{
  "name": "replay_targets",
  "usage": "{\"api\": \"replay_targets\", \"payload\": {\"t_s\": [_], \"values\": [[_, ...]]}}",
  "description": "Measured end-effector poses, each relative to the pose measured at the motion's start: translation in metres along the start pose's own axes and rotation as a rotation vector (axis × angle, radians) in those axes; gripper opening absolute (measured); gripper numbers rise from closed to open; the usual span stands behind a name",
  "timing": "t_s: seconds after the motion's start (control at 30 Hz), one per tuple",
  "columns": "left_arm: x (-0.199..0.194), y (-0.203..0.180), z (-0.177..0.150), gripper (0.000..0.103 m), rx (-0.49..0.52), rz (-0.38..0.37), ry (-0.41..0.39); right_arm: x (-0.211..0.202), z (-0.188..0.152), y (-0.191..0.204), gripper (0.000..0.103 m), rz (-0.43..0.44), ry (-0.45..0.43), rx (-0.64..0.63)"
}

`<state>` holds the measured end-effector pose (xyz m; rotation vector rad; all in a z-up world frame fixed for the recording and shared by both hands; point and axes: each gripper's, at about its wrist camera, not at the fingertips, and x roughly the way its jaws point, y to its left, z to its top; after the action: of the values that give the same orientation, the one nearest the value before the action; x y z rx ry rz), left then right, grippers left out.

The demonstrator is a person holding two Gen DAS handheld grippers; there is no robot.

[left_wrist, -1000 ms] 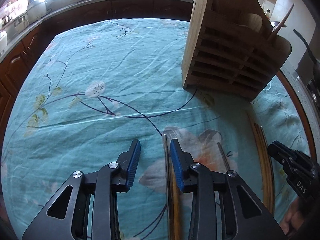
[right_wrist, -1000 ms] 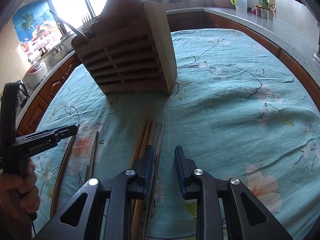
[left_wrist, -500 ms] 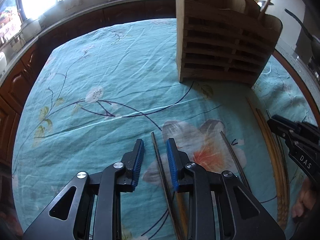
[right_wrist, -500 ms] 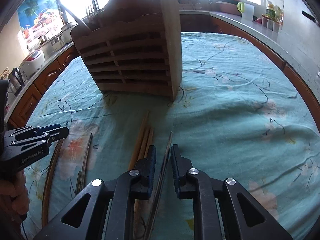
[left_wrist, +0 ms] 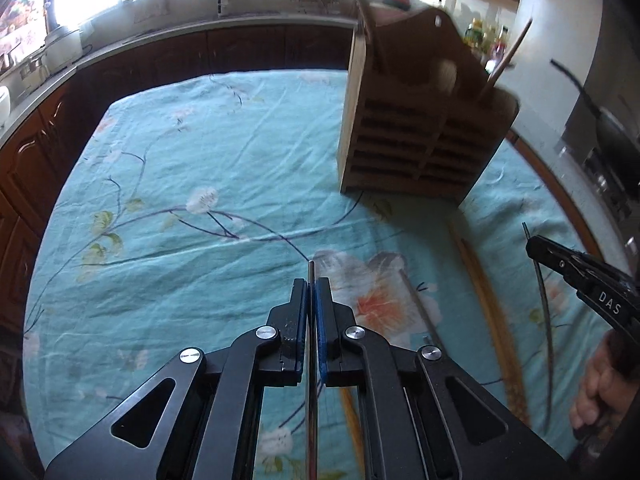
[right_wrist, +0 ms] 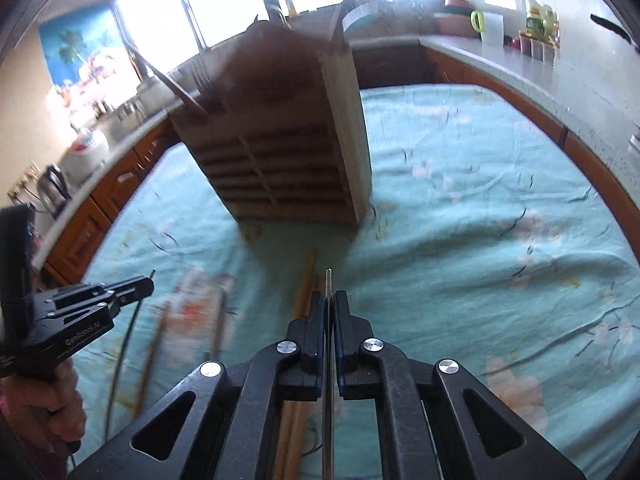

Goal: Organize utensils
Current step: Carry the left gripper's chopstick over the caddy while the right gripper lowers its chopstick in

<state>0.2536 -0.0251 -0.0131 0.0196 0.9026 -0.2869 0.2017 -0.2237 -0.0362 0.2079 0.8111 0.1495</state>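
My left gripper is shut on a thin metal chopstick whose tip pokes out past the blue pads, lifted above the cloth. My right gripper is shut on another metal chopstick in the same way. The wooden slatted utensil holder stands ahead, also in the right wrist view, with several utensils standing in its top. Wooden chopsticks lie on the cloth below my right gripper. Another wooden chopstick and a metal one lie to the right of my left gripper.
The table has a teal floral cloth. Dark wooden cabinets and a counter ring the table. A kettle and a rice cooker sit on the left counter. Each gripper shows in the other's view, the right one and the left one.
Both grippers closed on a metal chopstick each and rose off the cloth. The holder now looks closer in both views.
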Motion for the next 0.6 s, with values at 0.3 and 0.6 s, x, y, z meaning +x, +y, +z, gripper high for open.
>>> {"api": "replay_targets", "payload": {"t_s": [0.3, 0.6], "values": [[-0.080, 0.004, 0.010, 0.004, -0.032, -0.045, -0.155, -0.068, 0.021, 0.006, 0.004, 0.059, -0.152, 0.014], [-0.142, 0.004, 0.022, 0.004, -0.038, -0.081, -0.292, -0.127, 0.043, 0.011, 0.004, 0.084, -0.307, 0.005]]}}
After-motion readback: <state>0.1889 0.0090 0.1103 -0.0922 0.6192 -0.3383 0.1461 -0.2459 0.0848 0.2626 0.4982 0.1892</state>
